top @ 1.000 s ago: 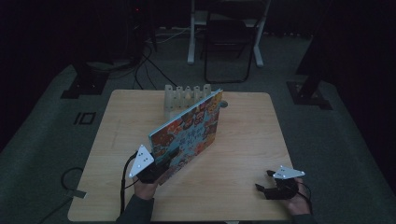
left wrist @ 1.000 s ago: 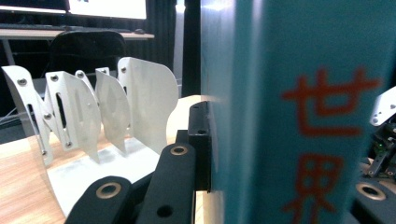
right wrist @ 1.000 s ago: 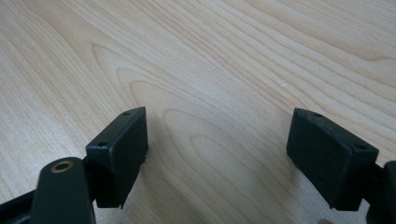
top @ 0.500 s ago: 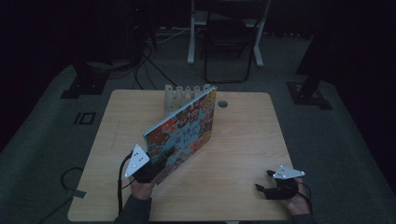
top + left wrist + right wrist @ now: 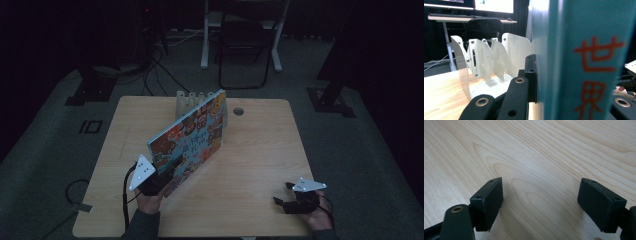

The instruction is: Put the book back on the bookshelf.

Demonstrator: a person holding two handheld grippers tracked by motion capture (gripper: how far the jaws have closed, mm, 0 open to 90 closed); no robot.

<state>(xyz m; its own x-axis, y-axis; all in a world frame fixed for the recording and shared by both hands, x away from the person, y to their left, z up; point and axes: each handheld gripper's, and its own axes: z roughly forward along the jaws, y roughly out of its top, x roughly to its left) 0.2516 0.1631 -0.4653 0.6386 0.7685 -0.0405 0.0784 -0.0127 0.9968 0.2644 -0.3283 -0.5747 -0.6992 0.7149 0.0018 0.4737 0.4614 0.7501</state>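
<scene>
A large book (image 5: 192, 140) with a colourful cover stands on its edge, tilted, across the middle of the wooden table (image 5: 265, 150). My left gripper (image 5: 167, 182) is shut on its near lower corner. In the left gripper view the book's teal spine (image 5: 584, 62) with red characters sits between the jaws of the left gripper (image 5: 574, 87). A white divider rack (image 5: 192, 100) stands at the table's far edge, just behind the book's far end, also seen as a white divider rack (image 5: 481, 57). My right gripper (image 5: 281, 194) rests open at the near right; the right gripper (image 5: 540, 202) has bare wood between its jaws.
A round cable hole (image 5: 238, 111) lies in the table near the far edge. Behind the table stand a dark chair (image 5: 245, 45) and a desk frame, with cables on the floor. The room is dim.
The book's raised far end has swung slightly to the left, and the left hand has shifted a little left with it. The right gripper has not moved.
</scene>
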